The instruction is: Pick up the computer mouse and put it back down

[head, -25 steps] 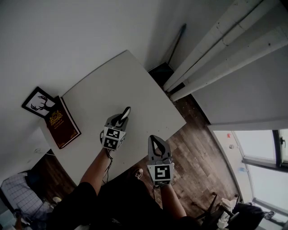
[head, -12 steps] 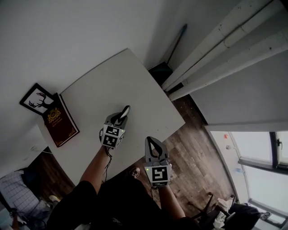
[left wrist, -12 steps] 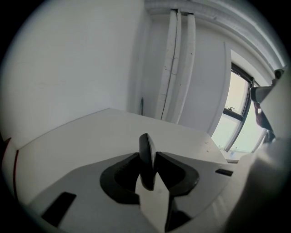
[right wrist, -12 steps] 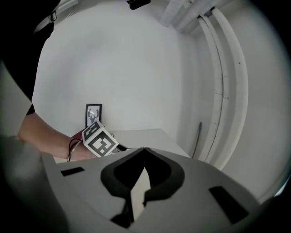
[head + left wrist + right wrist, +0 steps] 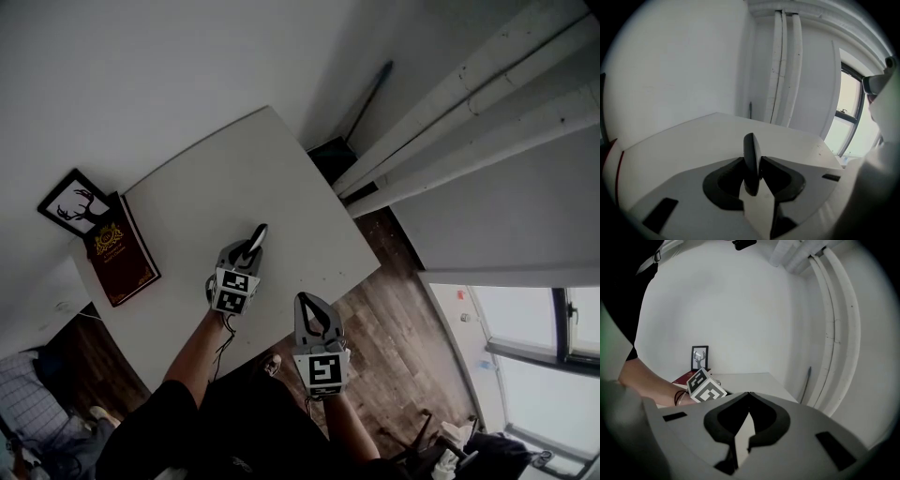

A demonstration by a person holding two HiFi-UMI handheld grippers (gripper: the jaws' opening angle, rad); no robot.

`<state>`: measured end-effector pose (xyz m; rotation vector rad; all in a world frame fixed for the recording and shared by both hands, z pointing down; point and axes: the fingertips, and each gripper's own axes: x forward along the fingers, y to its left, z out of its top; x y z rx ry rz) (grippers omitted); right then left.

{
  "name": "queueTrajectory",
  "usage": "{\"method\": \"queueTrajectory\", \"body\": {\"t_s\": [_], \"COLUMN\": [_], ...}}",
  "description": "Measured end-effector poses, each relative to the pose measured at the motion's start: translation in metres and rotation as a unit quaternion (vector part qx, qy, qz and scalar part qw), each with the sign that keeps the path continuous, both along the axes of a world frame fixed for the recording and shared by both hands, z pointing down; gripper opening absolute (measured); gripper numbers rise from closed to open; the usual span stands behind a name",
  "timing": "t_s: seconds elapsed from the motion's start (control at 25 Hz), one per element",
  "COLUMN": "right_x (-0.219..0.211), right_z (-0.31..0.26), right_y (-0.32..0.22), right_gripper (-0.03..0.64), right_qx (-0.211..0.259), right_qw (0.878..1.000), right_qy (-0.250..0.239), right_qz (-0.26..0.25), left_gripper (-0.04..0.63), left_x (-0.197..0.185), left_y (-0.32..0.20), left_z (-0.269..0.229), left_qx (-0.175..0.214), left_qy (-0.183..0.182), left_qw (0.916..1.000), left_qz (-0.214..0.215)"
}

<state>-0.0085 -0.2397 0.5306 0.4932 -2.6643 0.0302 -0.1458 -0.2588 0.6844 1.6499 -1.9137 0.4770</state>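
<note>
Hardly anything has moved since the earlier frame: only my head view has drifted a little, and both grippers sit where they were. The white table [image 5: 234, 169] carries a dark red book [image 5: 120, 251] at its far left edge, with a framed picture [image 5: 70, 202] at the corner beyond it. My left gripper [image 5: 246, 253] is over the table, near its near edge, jaws clamped on the computer mouse [image 5: 751, 159]. The mouse stands edge-on between them and looks lifted clear of the top. My right gripper [image 5: 311, 309] hangs at the near edge with its jaws closed on nothing. I judge the pick-up done and the put-down next: I must lower the left gripper, roll the mouse flat onto its underside, then part the jaws.
</note>
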Motion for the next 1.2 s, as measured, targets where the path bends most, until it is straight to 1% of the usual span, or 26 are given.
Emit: {"method": "queueTrajectory", "body": {"t_s": [0.16,0.36,0.44,0.56,0.64,0.72,0.88,1.0,1.2], "right_x": [-0.002,0.001,0.001,0.0,-0.002,-0.001,-0.002,-0.003,-0.006], "right_z": [-0.001,0.007,0.007,0.006,0.005,0.01,0.013,0.013,0.013], "right_y": [0.001,0.002,0.002,0.001,0.001,0.001,0.0,0.001,-0.002], "right_gripper": [0.02,0.02,0.02,0.02,0.02,0.02,0.02,0.02,0.02], "right_qx": [-0.004,-0.001,-0.001,-0.005,-0.01,-0.007,-0.009,-0.016,-0.019], "right_qw": [1.0,1.0,1.0,1.0,1.0,1.0,1.0,1.0,1.0], "right_qy": [0.007,0.002,0.003,0.007,0.008,0.006,0.008,0.01,0.014], "right_qz": [-0.001,-0.008,-0.01,-0.008,-0.005,-0.007,-0.011,-0.008,-0.006], "left_gripper": [0.118,0.127,0.144,0.151,0.162,0.188,0.208,0.24,0.253], "left_x": [-0.002,-0.006,-0.006,-0.007,-0.009,-0.011,-0.014,-0.016,-0.019], "left_y": [-0.001,-0.001,0.0,0.002,0.003,0.004,0.004,0.003,0.001], "left_z": [0.0,-0.001,-0.001,0.003,0.004,0.003,0.005,0.007,0.008], "left_qx": [0.012,0.017,0.016,0.01,0.004,-0.005,-0.024,-0.036,-0.041], "left_qy": [0.005,0.003,0.004,0.002,-0.009,-0.02,-0.043,-0.06,-0.068], "left_qw": [0.9999,0.9995,0.9995,0.9995,0.9996,0.9996,0.9987,0.9975,0.9968], "left_qz": [-0.012,-0.025,-0.028,-0.029,-0.025,-0.018,-0.013,-0.009,-0.006]}}
